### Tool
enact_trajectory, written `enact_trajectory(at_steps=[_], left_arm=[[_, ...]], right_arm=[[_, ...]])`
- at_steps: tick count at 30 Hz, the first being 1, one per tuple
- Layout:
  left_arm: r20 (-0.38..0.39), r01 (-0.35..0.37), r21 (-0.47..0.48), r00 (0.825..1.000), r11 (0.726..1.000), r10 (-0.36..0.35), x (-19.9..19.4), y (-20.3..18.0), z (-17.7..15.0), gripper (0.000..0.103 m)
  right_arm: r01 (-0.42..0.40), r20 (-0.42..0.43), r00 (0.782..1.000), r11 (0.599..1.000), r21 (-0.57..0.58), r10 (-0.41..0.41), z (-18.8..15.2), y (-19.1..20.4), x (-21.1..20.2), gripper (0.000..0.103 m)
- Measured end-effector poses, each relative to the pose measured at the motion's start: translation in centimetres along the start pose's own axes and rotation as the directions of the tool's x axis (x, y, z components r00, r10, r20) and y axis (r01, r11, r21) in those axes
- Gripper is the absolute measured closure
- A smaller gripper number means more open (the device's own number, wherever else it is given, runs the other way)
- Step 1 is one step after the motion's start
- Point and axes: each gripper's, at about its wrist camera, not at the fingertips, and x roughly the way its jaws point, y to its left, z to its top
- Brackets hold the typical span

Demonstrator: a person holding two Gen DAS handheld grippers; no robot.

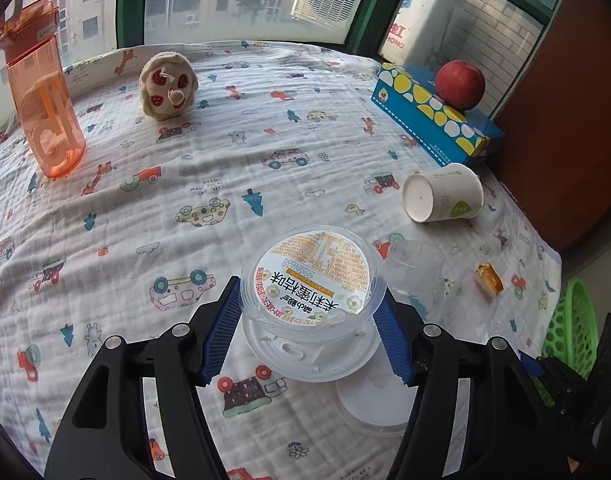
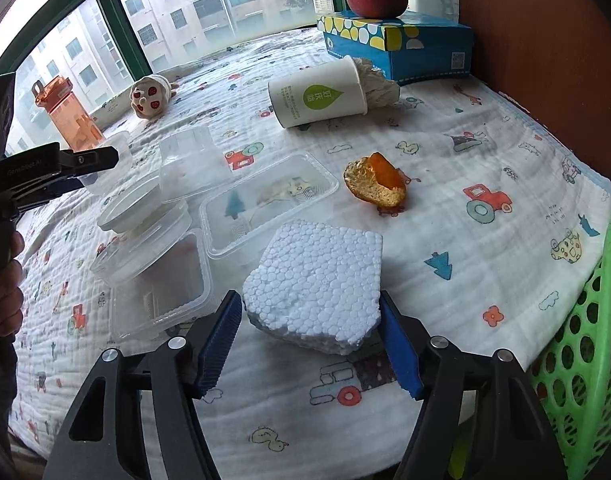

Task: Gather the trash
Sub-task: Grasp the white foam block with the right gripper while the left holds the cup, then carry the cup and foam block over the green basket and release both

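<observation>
We've clamped the left gripper (image 1: pixel 311 322) on the pudding cup (image 1: pixel 312 280); right gripper (image 2: pixel 310 342) jaws squeeze the foam block (image 2: pixel 315 280) — lift both straight up to the green basket (image 2: pixel 585 340).

Clear labelled cup (image 1: pixel 311 280) upright, foam chunk (image 2: pixel 315 282) flat on cloth

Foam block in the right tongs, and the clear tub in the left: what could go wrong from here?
1. The white foam block sits between the right tongs, gripped only near its closest corners; it could pivot or crumble.
2. The clear plastic tub in the left tongs is thin and round; it may flex and pop out.
3. The green basket hangs off the table edge; a loose drop could miss it.
</observation>
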Motion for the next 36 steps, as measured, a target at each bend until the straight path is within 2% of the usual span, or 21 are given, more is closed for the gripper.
enact_trajectory(at_steps=[7,20,29,36], left_arm=[[0.006,0.012,0.020,1.000,1.000,-0.012,-1.0,-1.0,-0.5,0.040],[0.035,0.063,0.097,0.997,0.993,-0.067,-4.3,-6.2,-1.9,0.040],[0.033,0.136,0.187,0.989,0.973,-0.145,-5.9,-12.6,-3.2,0.040],[0.006,0.191,0.260,0.980,0.947,-0.199,-6.2,-17.9,-4.5,0.040]], right_arm=[[0.007,0.013,1.000,1.000,-0.002,-0.007,-0.2,0.1,-0.7,0.040],[0.006,0.121,0.993,0.999,0.031,-0.010,-1.9,-2.1,-7.6,0.040],[0.048,0.202,0.976,0.989,0.140,-0.076,-4.3,-7.3,-13.4,0.040],[0.113,0.213,0.963,0.964,0.241,-0.166,-6.3,-12.7,-16.1,0.040]])
